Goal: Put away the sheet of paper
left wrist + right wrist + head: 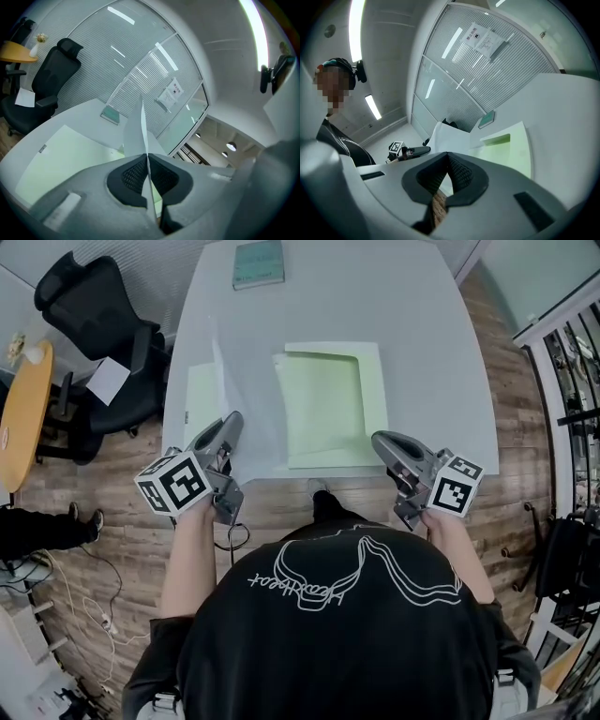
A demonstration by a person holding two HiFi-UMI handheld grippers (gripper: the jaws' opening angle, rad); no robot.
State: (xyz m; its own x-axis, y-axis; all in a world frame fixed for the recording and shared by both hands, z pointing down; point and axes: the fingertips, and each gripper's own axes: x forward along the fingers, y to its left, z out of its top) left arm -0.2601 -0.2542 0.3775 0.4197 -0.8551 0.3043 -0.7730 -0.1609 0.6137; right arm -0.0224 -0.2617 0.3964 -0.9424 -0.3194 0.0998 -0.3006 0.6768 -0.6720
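Observation:
A white sheet of paper [246, 404] stands lifted off the white table [422, 352], its near edge pinched in my left gripper [232, 420]. In the left gripper view the sheet [140, 129] runs edge-on straight between the shut pads of the left gripper [146, 157]. A pale green folder [333, 407] lies flat at the table's middle front. My right gripper [378, 439] hovers at the folder's front right corner. Its pads meet at the tip of the right gripper [447, 157] with nothing visible between them. From there the raised sheet [450, 136] and green folder [508, 145] show.
A teal book [258, 263] lies at the table's far edge. A black office chair [94, 324] with a loose paper [108, 381] on its seat stands left of the table, beside an orange round table [19, 418]. Wood floor lies under the table's front edge.

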